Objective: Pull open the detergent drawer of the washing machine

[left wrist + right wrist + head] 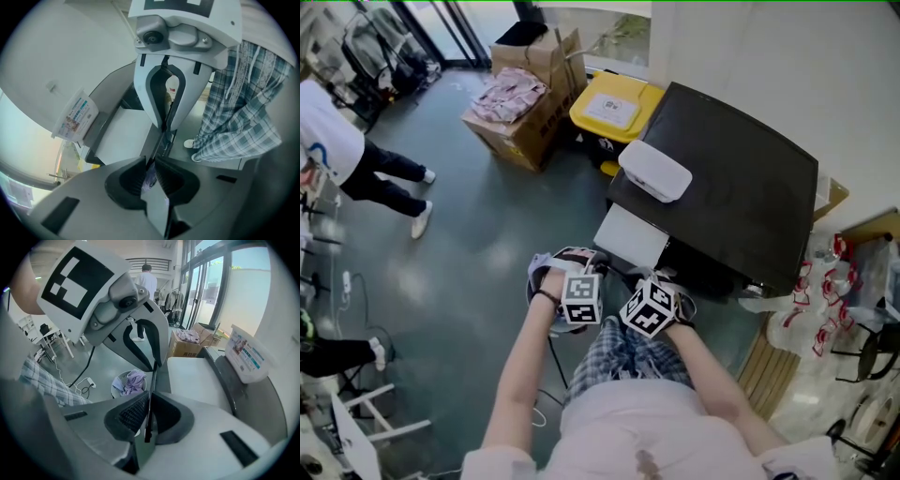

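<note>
The washing machine (741, 202) has a dark top. A white flat panel, the drawer (630, 236), sticks out of its front towards me. My left gripper (592, 269) and right gripper (658, 279) sit side by side at its near edge. In the left gripper view my left gripper (151, 171) is shut on the drawer's thin dark edge, with the right gripper (164, 129) clamped on the same edge just beyond. In the right gripper view my right gripper (149, 416) is pinched on that edge (153, 380), beside the white drawer surface (199, 378).
A white detergent box (654, 171) lies on the machine's top. A basket of clothes (129, 383) stands on the floor below my left hand. A yellow bin (614, 108) and cardboard boxes (525, 103) stand behind. A person (342, 159) walks at far left. Plastic bags (825, 300) lie right.
</note>
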Demonstrator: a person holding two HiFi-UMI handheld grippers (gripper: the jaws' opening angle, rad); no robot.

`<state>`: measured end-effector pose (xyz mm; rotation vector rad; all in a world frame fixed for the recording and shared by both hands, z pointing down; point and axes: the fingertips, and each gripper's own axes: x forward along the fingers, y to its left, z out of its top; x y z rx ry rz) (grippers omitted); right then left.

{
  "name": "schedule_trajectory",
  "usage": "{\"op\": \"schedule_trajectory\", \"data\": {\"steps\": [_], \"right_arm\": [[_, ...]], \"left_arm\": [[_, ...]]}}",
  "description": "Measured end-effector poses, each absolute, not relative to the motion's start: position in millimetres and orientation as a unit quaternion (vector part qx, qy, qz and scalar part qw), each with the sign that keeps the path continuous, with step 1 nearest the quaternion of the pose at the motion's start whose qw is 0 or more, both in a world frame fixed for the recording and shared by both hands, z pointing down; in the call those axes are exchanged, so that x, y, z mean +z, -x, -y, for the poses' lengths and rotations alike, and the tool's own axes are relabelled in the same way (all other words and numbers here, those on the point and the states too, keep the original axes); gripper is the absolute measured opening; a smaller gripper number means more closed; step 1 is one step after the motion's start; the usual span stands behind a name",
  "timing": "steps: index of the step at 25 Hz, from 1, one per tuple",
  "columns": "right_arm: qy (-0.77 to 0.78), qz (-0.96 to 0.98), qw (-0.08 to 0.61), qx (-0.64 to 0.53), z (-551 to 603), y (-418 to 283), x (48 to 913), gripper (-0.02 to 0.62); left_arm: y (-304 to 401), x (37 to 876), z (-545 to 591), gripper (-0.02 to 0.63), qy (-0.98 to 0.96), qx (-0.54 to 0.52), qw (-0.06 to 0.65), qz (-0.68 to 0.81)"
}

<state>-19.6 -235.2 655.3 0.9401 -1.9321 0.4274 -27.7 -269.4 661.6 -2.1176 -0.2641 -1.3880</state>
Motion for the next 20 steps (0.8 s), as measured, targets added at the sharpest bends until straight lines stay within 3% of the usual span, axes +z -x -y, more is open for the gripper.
{"op": "schedule_trajectory", "data": {"steps": [20], "right_arm": [[-0.427,0.753,0.454,0.211,190,81,660,0.043]], "left_arm": [[92,666,221,0.074,0.789,-0.502,0.313,0.164]]}}
